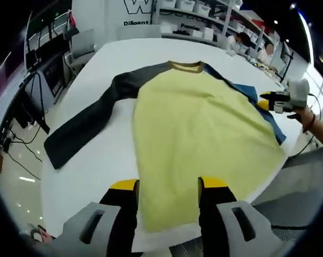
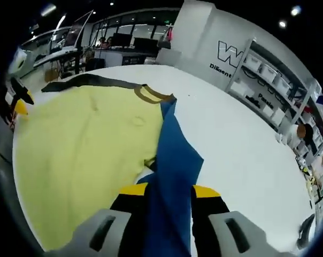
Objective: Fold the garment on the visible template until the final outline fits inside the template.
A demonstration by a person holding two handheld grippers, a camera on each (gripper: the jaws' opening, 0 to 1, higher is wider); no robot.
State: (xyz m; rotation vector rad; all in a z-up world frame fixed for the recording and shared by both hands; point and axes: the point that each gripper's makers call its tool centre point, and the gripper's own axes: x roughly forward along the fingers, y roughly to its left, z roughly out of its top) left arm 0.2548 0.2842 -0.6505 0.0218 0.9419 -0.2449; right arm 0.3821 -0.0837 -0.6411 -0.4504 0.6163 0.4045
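On white table [image 1: 97,160]: left tongs [image 1: 168,187] open over yellow shirt [image 1: 199,134]; right tongs [image 2: 168,191] gripping blue sleeve [image 2: 172,155].

Bright overhead ceiling lights, soft shadows, strong fisheye edge distortion

A white wall panel [image 1: 135,13] beyond the table's far edge bears a large dark "W" and, below it, smaller print that seems to read "Diligent". In the right gripper view the same panel [image 2: 225,56] shows "W" and "Diligent", with a blurred word, perhaps "Passion", further along.
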